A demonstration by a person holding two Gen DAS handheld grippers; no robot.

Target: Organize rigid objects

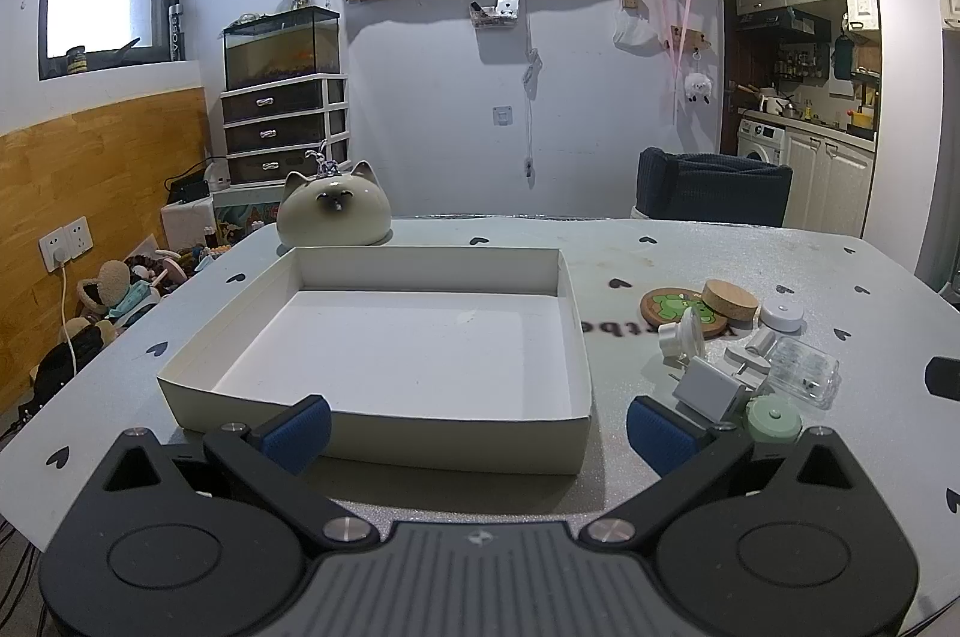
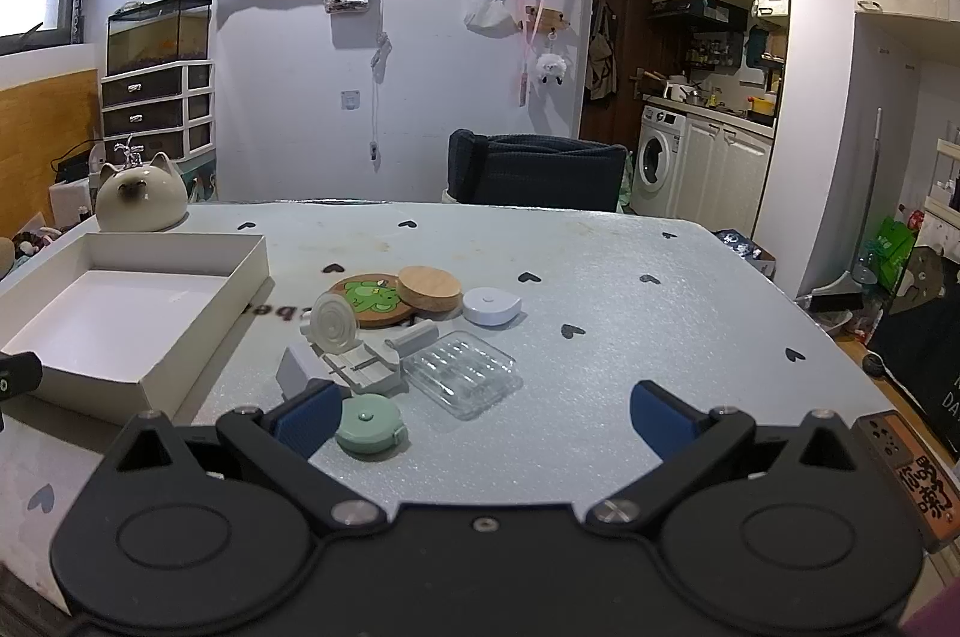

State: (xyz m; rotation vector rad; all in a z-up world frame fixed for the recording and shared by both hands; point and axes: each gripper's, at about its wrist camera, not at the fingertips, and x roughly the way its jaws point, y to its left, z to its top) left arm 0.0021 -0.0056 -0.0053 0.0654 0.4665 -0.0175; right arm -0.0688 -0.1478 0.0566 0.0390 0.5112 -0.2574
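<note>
A shallow white box [image 1: 372, 433] [image 2: 198, 337] lies empty on the table. To its right sits a cluster of small items: a frog coaster [image 1: 675, 308] [image 2: 367, 298], a cork lid [image 1: 731, 299] [image 2: 429, 284], a white puck [image 1: 782, 316] [image 2: 491, 306], a clear plastic case [image 1: 803, 370] [image 2: 462, 373], a grey adapter [image 1: 708, 388] [image 2: 298, 367] and a mint green round case [image 1: 774, 418] [image 2: 369, 422]. My left gripper [image 1: 478, 436] stands open before the box's near wall. My right gripper [image 2: 486, 418] is open, its left fingertip beside the mint case.
A ceramic cat figure [image 1: 334, 212] [image 2: 141, 200] stands behind the box at the table's far left. A dark chair back [image 1: 711, 187] [image 2: 534, 169] rises past the far edge. Bare tabletop [image 2: 660, 325] stretches right of the cluster.
</note>
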